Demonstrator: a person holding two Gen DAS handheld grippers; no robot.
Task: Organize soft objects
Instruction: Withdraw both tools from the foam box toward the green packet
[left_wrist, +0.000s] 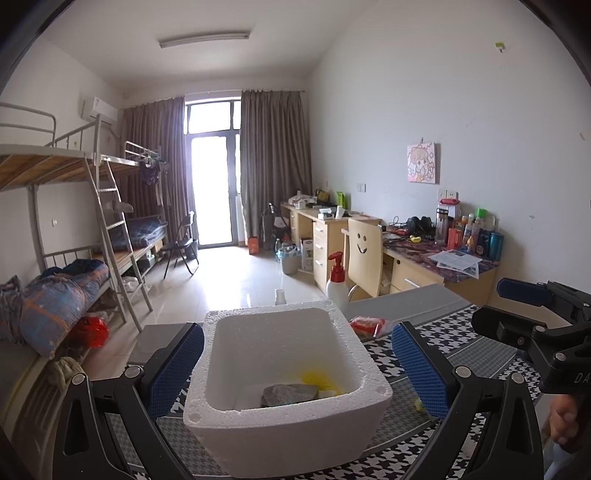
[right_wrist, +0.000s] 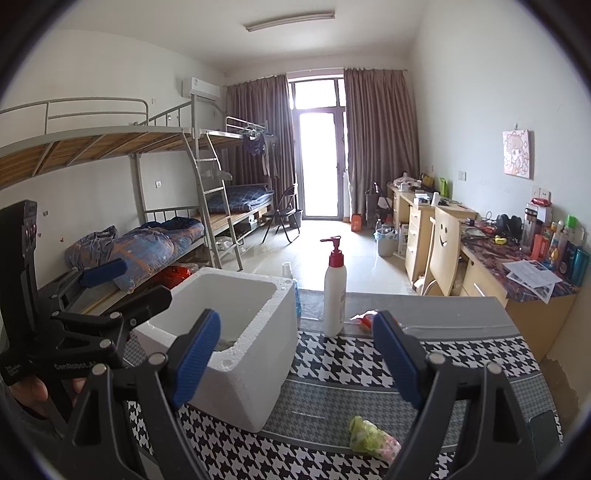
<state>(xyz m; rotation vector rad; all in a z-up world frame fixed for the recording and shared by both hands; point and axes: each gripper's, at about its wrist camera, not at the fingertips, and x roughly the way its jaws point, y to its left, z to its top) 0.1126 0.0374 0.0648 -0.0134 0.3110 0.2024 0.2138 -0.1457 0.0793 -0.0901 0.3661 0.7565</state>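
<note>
Both jaws stood spread wide with nothing between them; left gripper (left_wrist: 297, 369) hovered over the near side of the foam box (left_wrist: 258, 424), its pads straddling the box walls without touching, as far as the left wrist view showed; right gripper (right_wrist: 295, 354) hung over the checked cloth (right_wrist: 461, 354), to the right of the box (right_wrist: 255, 387).

Progress, judged from how things lay: box already held a grey soft lump (left_wrist: 290, 394), something yellow (left_wrist: 317, 380) and something white beneath, so part of the sorting appeared done; left outside were a yellow-green soft bundle (right_wrist: 371, 437) on the cloth and a red packet (right_wrist: 364, 319) near the far edge of the cloth, beside the pump bottle (right_wrist: 334, 295); whether the packet counted as a soft item could not be told.

Bundle relative to jaws: lay near and below the right gripper, closer to its right finger (right_wrist: 397, 363) than to the left, not between the pads; a descent with a small shift to the right would likely be needed; bundle looked crumpled and loose, so it would probably squash in a pinch. Packet lay just beyond the right finger's tip, apart from it.
</note>
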